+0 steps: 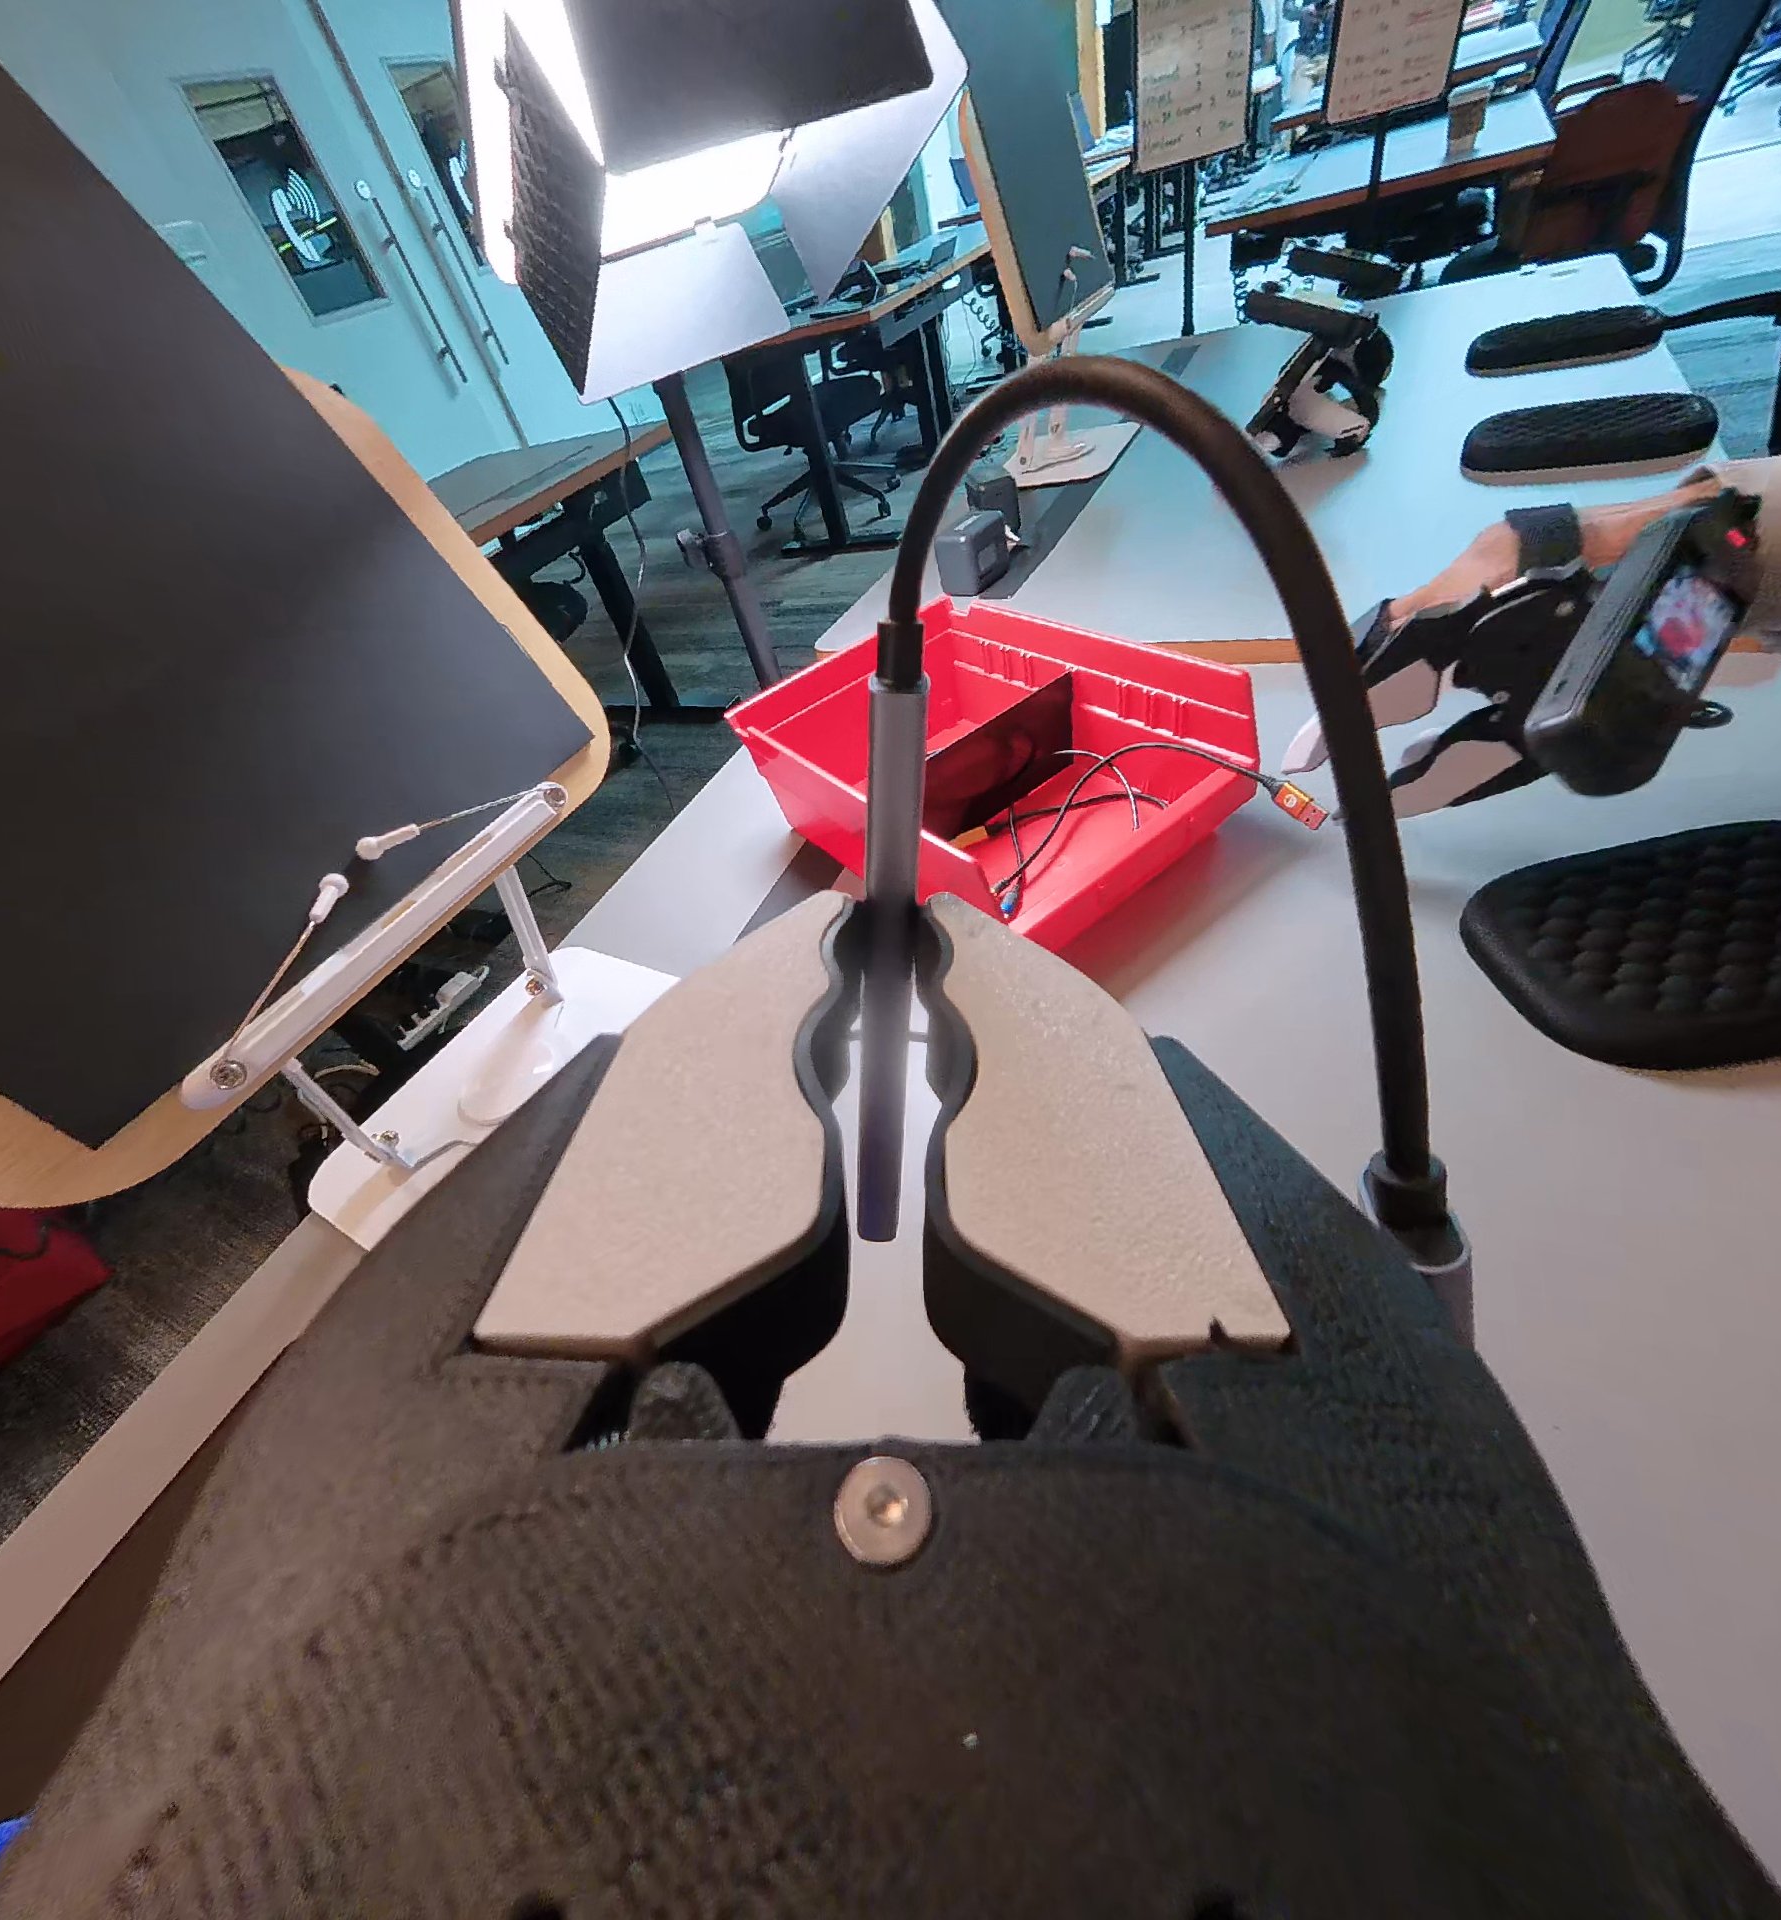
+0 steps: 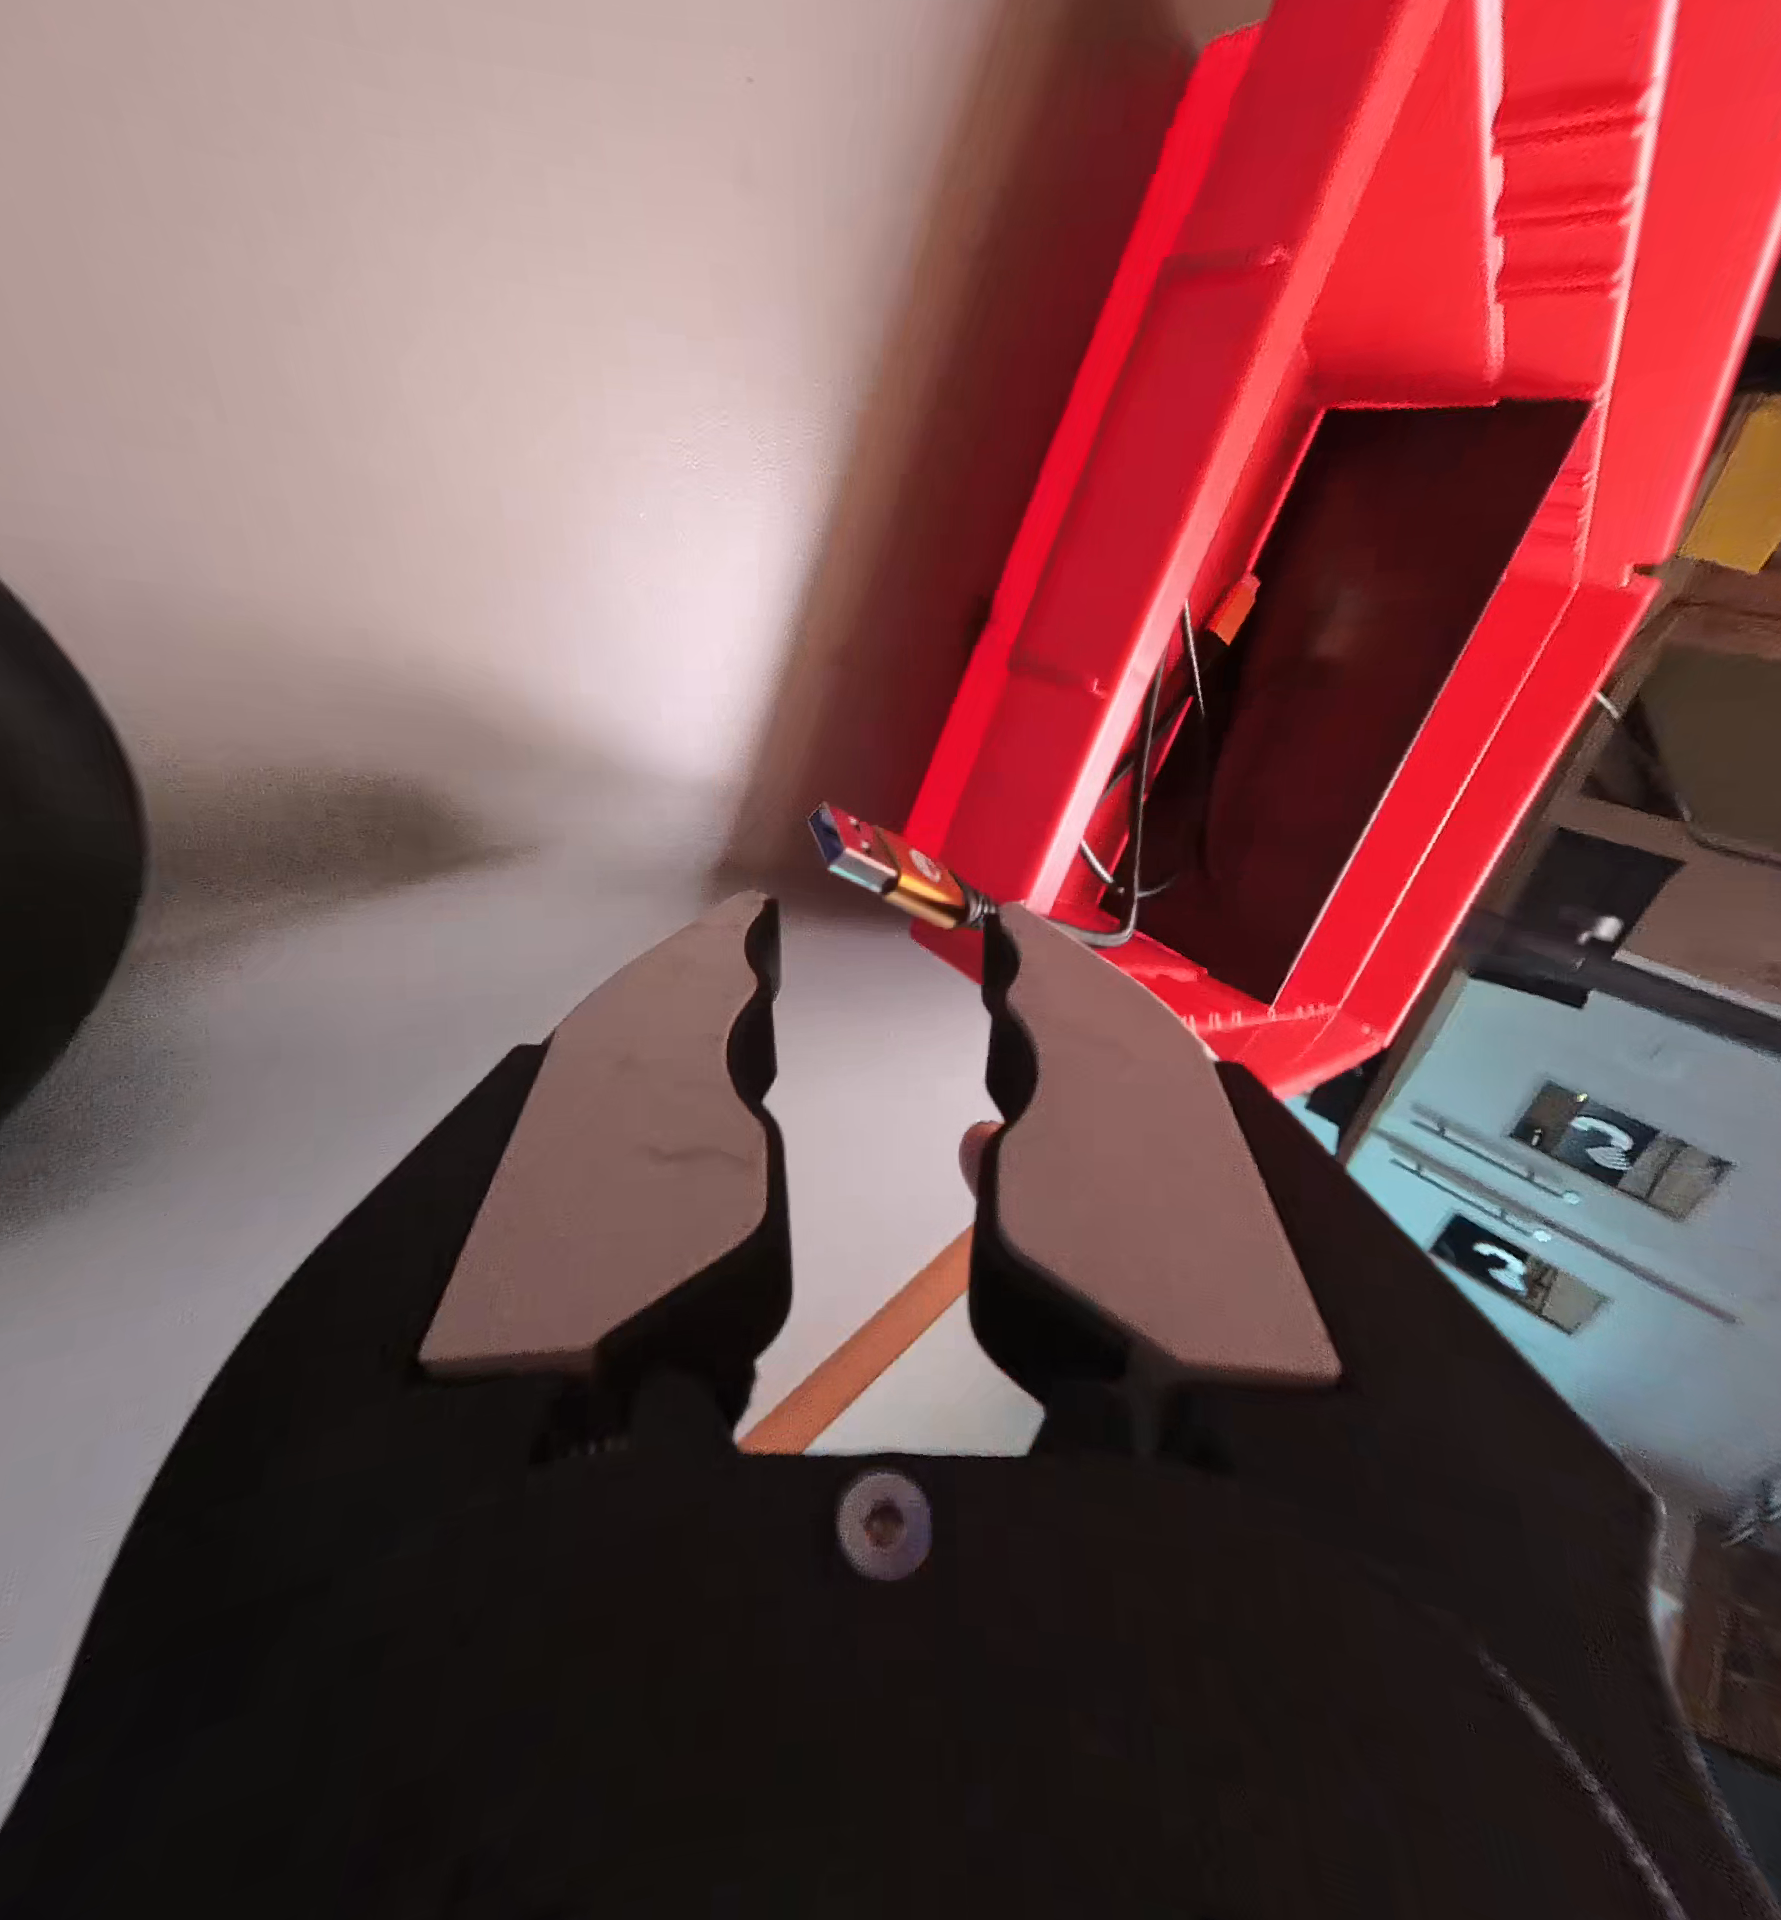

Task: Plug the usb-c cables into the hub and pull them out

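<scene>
In the left wrist view, my left gripper [image 1: 886, 914] is shut on a slim grey hub [image 1: 891, 790], held upright and seen edge-on. The hub's thick black cable [image 1: 1177, 436] arcs over to the right and ends in a grey plug [image 1: 1426, 1236] beside my right finger. An orange USB plug [image 1: 1299, 805] on a thin cable sticks out over the rim of a red bin [image 1: 1125, 862]. My right gripper [image 1: 1364, 758] is open just right of that plug. In the right wrist view, the right gripper [image 2: 881, 925] is open and the orange plug [image 2: 891, 868] lies just past its fingertips, untouched.
The red bin [image 2: 1229, 520] holds a black box [image 1: 1000, 743] and thin dark cables. Black padded rests [image 1: 1675, 935] lie on the grey table [image 1: 1281, 1039] to the right. A black board on a white stand [image 1: 190, 623] leans at the left table edge. There is about 40 cm between the tips of the two grippers.
</scene>
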The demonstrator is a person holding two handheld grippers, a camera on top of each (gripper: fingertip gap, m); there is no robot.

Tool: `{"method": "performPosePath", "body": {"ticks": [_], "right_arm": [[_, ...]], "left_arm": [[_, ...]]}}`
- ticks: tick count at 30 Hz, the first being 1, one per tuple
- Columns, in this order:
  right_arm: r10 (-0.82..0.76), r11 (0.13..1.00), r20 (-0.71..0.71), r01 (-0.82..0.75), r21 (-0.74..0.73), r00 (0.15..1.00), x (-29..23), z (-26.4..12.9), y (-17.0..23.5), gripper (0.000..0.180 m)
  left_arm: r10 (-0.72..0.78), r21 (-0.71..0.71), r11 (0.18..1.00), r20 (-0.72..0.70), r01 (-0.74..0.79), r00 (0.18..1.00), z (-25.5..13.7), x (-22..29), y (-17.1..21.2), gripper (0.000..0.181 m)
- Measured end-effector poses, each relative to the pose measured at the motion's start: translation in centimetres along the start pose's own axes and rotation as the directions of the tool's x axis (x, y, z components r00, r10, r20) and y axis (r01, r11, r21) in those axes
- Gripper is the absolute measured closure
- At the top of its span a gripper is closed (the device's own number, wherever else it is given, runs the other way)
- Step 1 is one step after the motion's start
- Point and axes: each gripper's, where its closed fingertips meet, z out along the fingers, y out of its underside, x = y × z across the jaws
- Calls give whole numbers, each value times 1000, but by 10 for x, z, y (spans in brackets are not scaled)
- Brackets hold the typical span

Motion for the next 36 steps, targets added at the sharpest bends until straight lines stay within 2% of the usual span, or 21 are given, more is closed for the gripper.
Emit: {"method": "performPosePath", "body": {"ticks": [5,9,12,15,17,20,24,27,30,32,36], "right_arm": [[-99,995,21,100,-19,995,15,6,-13,169],[70,997,31,-71,41,997,68,4,-36,173],[202,978,39,-204,41,979,110,30,-40,173],[356,933,171,-361,-2,919,117,75,-37,172],[445,887,290,-462,-13,847,112,94,-42,159],[510,820,410,-571,34,756,118,92,-62,145],[489,728,460,-637,252,741,145,48,-101,141],[424,594,493,-644,482,760,163,-13,-145,142],[319,479,502,-594,646,804,162,-74,-189,142],[258,433,482,-546,717,837,156,-106,-215,142],[166,372,438,-468,802,883,142,-144,-254,144]], "left_arm": [[27,0,1000,-1,-27,1000,-3,5,-4,171],[7,12,1000,-16,-7,1000,-2,4,-4,171],[3,9,1000,-28,-3,1000,1,5,-3,171],[10,20,1000,-36,-9,999,-1,9,-6,171],[11,30,1000,-44,-9,999,-3,10,-9,171],[7,32,999,-47,-5,999,-4,9,-8,171],[-24,40,999,-77,27,997,-1,8,-4,171],[-51,62,996,-130,60,990,1,13,-5,171],[-63,88,993,-203,82,977,5,25,-9,171],[-60,109,990,-265,92,962,7,39,-14,171],[-34,152,984,-370,97,928,11,66,-26,171]]}}
